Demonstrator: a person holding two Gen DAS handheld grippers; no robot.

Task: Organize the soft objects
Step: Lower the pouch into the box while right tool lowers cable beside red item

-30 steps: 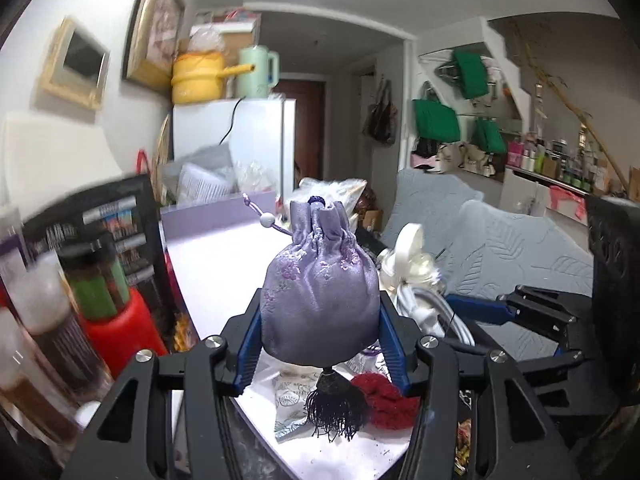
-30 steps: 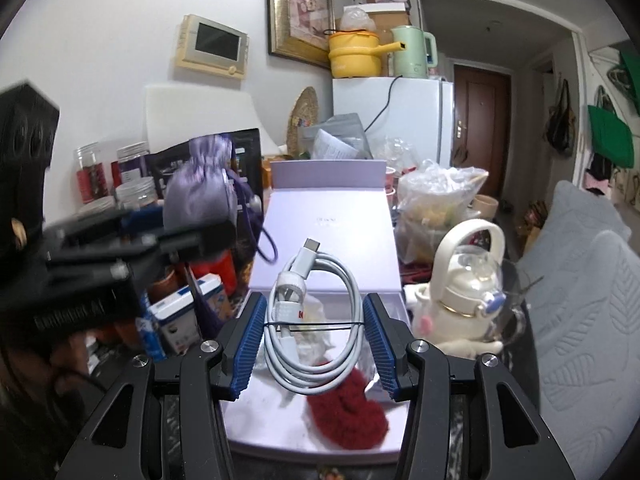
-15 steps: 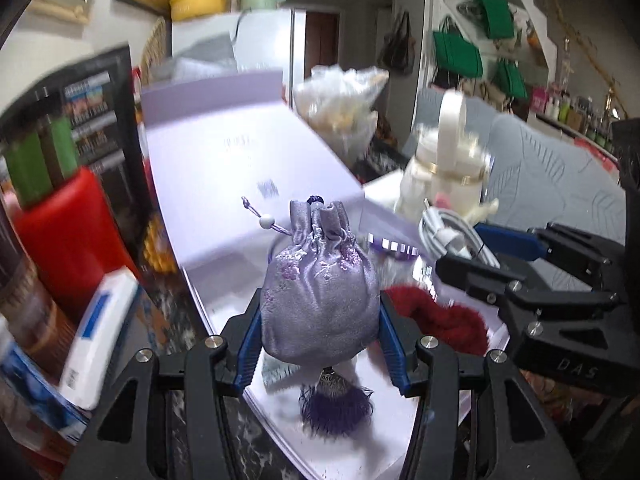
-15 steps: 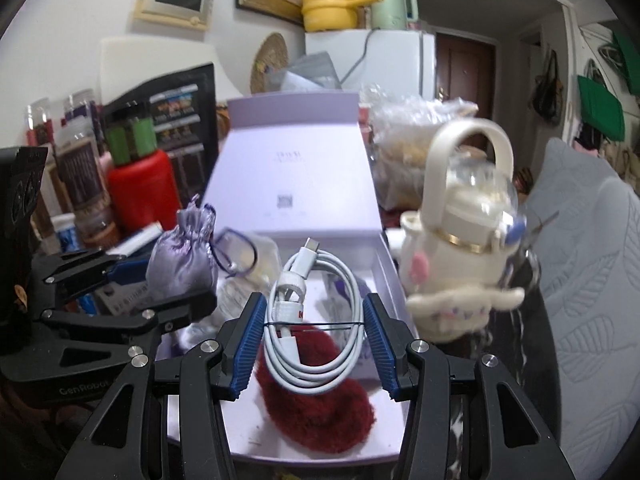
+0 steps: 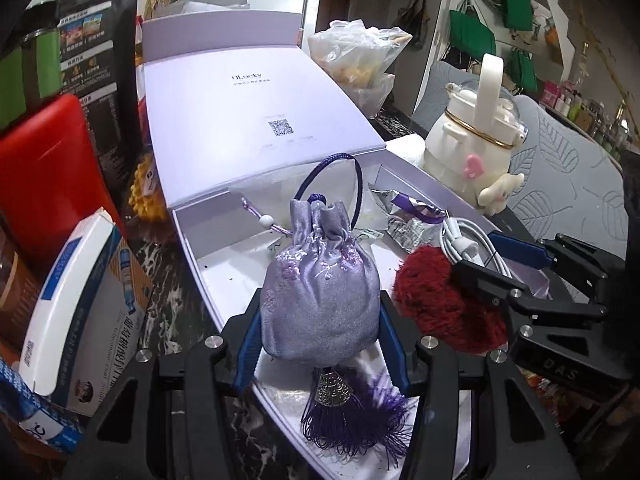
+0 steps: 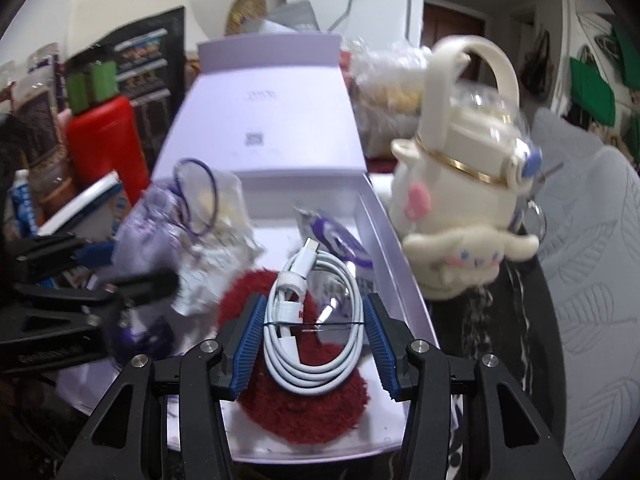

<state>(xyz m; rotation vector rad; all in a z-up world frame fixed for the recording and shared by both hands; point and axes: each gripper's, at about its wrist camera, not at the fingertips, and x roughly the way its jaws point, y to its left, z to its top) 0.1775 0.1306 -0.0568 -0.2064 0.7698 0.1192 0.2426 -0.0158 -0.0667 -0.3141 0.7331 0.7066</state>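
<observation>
Pouch (image 5: 320,280) clamped between left tongs (image 5: 320,348), cable (image 6: 312,320) between right tongs (image 6: 314,344)

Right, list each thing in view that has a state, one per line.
Left tool: shut on the lilac pouch.
Lilac pouch: drawstring pulled shut, upright, held above the box.
Right tool: shut on the white cable.
White cable: coiled, bound by a tie.
Lilac box: lid open, folded back.
Red fluffy item: lying in the box.

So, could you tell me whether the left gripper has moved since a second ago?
Yes. The left gripper, shut on the pouch, has come down toward the open lilac box, which now fills the view beneath it.
</observation>
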